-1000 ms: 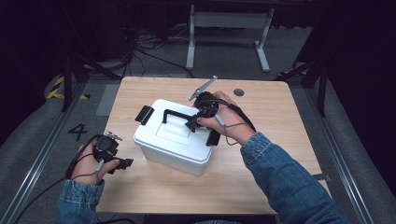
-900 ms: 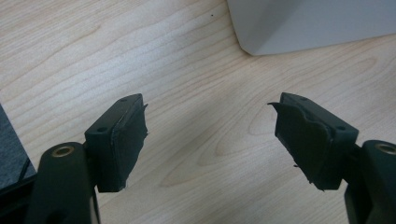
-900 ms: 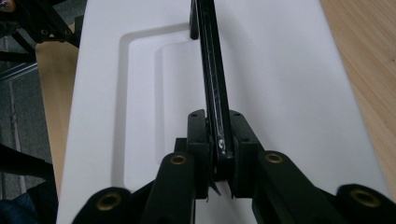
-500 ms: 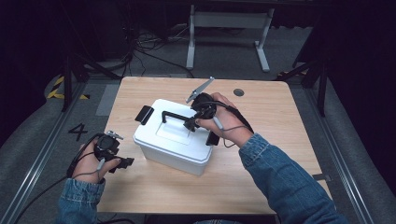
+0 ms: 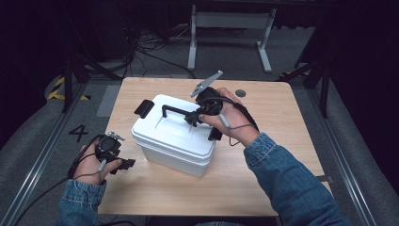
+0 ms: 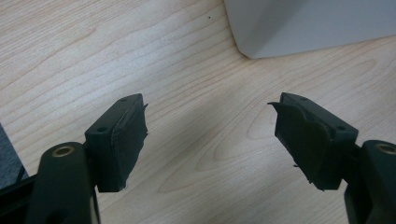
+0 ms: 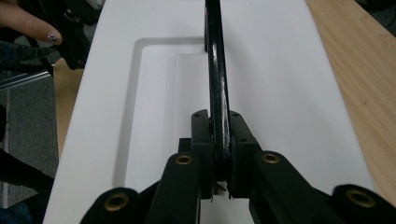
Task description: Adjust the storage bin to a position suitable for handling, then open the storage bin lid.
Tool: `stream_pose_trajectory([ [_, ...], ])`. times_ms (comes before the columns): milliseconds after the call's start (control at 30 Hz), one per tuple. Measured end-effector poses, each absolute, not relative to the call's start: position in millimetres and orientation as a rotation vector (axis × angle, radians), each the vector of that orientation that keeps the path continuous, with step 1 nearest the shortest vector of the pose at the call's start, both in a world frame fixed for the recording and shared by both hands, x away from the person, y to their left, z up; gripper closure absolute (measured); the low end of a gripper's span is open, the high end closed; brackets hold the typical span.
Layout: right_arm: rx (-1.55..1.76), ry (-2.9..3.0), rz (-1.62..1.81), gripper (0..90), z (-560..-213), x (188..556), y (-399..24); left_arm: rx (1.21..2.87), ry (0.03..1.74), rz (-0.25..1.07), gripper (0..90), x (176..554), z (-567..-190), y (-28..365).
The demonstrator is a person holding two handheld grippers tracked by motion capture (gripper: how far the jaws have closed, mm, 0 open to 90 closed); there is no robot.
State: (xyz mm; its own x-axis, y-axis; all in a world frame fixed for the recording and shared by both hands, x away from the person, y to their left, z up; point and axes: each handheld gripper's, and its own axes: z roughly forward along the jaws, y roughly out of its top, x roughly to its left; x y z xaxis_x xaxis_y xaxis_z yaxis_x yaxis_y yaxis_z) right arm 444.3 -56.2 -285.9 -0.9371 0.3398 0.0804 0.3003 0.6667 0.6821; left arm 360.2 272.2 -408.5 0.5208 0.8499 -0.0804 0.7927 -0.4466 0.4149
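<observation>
A white lidded box (image 5: pixel 171 136) with a black carry handle (image 5: pixel 178 112) stands on the wooden table (image 5: pixel 277 141). My right gripper (image 5: pixel 194 117) is shut on the near end of that black handle (image 7: pixel 217 84), which stands upright above the recessed white lid (image 7: pixel 275 74). My left gripper (image 5: pixel 126 164) rests low at the table's front left, beside the box's left end, apart from it. Its jaws stand open over bare wood in the left gripper view (image 6: pixel 210 135), with a corner of the white box (image 6: pixel 303 23) ahead of them.
A black latch (image 5: pixel 144 108) sticks out from the box's far left end. A small dark round mark (image 5: pixel 241 93) sits on the table behind the right hand. Beyond the table stand a metal frame (image 5: pixel 230 28) and floor cables (image 5: pixel 141 42).
The right gripper has stayed clamped on the handle, shifting only slightly. The left hand and the box have not visibly moved.
</observation>
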Motion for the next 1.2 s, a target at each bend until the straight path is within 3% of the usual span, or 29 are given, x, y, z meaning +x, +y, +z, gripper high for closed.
stream_pose_trajectory([
  [567,0.559,2.753,1.202,84.5,-263.4,438.8,-80.7,2.382,1.326,0.182,25.5,365.5,-407.9,267.1],
  [1200,0.666,2.637,1.265,84.5,-240.9,436.2,-156.1,2.346,1.321,0.232,23.9,351.9,-409.7,277.3],
])
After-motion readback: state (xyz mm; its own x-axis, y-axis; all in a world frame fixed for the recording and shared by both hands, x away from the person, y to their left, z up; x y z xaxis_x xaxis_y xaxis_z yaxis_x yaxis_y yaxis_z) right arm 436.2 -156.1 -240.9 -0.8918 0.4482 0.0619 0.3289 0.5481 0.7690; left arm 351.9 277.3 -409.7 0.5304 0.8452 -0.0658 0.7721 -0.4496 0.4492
